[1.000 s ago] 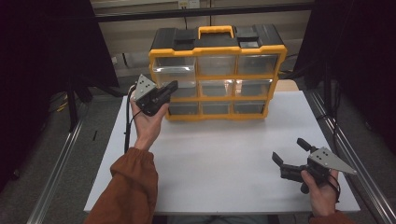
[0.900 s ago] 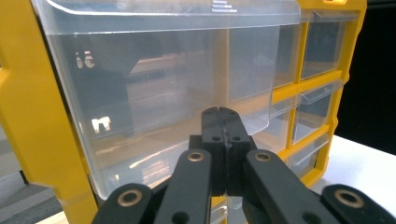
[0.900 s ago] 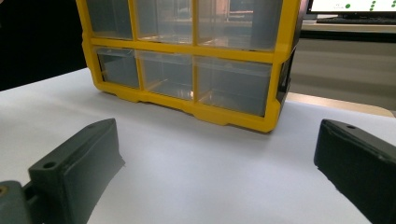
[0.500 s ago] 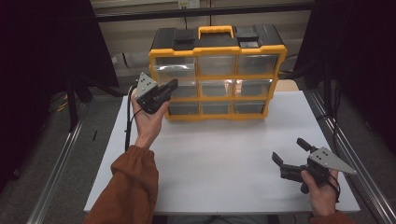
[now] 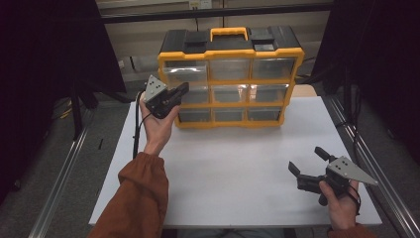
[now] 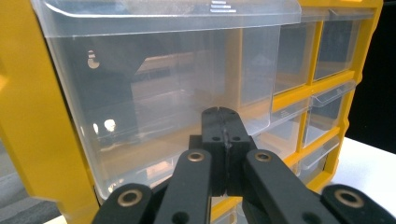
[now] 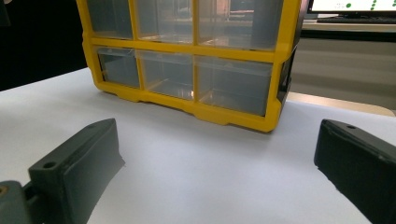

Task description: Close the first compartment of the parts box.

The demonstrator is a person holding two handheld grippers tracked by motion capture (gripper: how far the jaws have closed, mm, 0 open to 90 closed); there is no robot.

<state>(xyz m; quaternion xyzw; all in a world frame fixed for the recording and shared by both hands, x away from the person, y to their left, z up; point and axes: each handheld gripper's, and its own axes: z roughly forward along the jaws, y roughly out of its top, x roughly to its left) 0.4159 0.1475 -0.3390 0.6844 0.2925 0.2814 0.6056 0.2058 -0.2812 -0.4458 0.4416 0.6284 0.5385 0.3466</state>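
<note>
While our left gripper (image 5: 183, 89) sits closed and empty before the organizer's (image 5: 230, 79) left drawer (image 6: 154, 107), our right gripper (image 5: 308, 165) gapes open over the table (image 5: 228, 168); nothing has moved.

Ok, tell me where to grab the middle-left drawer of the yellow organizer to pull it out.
Take the clear lip along the top front edge of the middle-left drawer, coming straight at the face of the organizer. The drawer front is flat and flush in its frame, so that protruding lip looks like the only graspable part. The left hand-held gripper, now shut, would need to open first.
</note>
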